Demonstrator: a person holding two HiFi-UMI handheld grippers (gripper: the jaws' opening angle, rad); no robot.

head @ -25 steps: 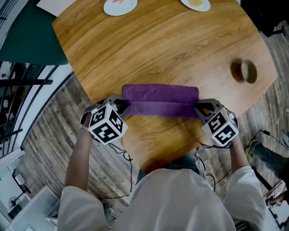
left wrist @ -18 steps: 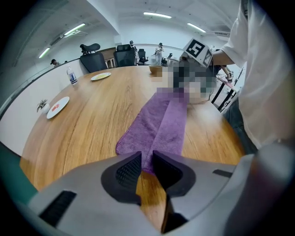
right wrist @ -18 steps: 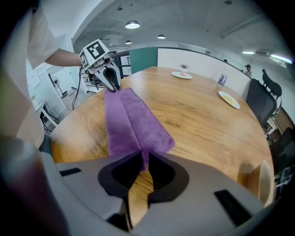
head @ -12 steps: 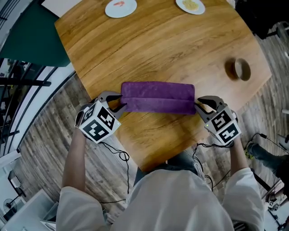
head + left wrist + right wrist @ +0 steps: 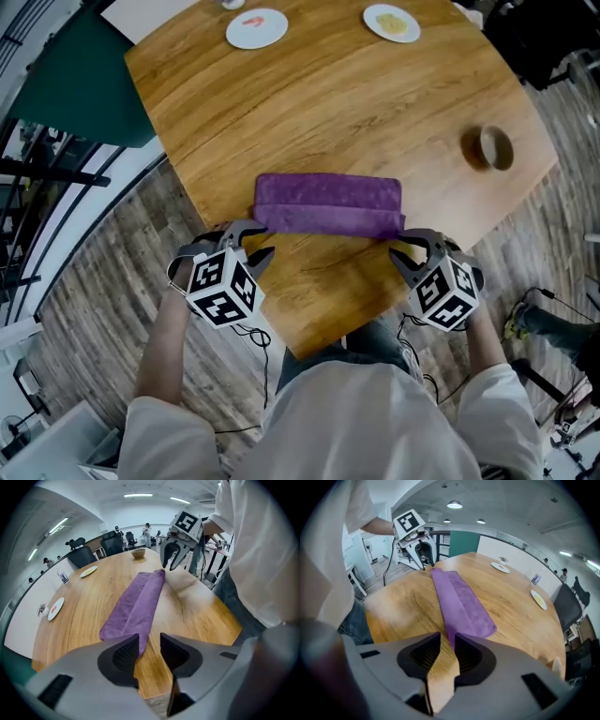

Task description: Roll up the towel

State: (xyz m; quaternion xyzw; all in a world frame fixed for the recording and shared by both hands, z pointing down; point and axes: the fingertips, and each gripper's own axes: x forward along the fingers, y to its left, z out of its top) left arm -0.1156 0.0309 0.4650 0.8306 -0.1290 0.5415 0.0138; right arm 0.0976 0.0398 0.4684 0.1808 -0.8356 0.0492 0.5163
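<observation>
A purple towel lies folded into a long strip on the round wooden table, near its front edge. My left gripper hovers just in front of the towel's left end, clear of the cloth. Its jaws are opening and nothing is between them; in the left gripper view the towel stretches away beyond my left gripper. My right gripper hangs in front of the towel's right end, jaws also opening and empty. In the right gripper view the towel lies past my right gripper.
Two small white plates sit at the table's far side. A brown ring-shaped roll lies at the right. The table's front edge is close under both grippers, with wood floor below. A dark green panel stands at the left.
Both grippers have let go of the towel's near fold and pulled back toward the person, rising a little. Their jaws have parted. The towel stays put.
</observation>
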